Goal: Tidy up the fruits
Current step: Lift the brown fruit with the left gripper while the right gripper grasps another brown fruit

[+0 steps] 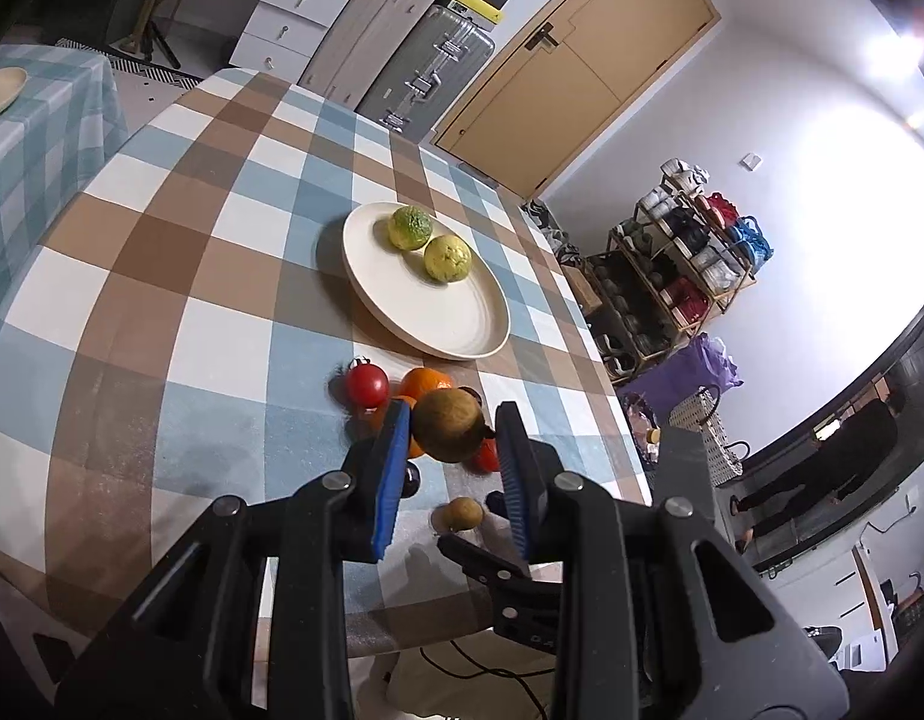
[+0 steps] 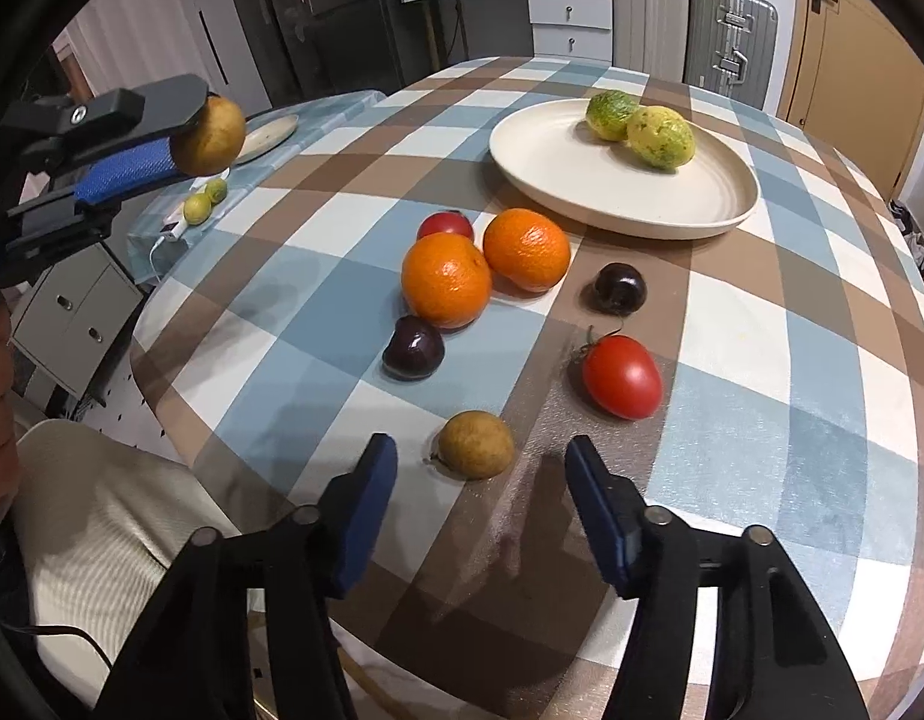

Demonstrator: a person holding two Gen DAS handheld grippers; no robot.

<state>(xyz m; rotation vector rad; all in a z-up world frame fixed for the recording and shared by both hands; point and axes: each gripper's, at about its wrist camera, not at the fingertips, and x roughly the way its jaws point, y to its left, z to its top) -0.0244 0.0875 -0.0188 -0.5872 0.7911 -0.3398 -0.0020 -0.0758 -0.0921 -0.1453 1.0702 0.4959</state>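
Fruits (image 2: pixel 446 288) lie on checked table (image 2: pixel 792 360); no writing readable.

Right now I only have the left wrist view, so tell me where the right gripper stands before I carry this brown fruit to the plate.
Observer: The right gripper is open. A second brown fruit lies on the table between its fingertips, and neither pad touches it.
Operator: Count the dark plums for me; my view hides them.
Observer: Two. One is beside the near orange; the other sits apart, right of the far orange.
Operator: Check the side table too.
Observer: Two small green fruits lie on it.
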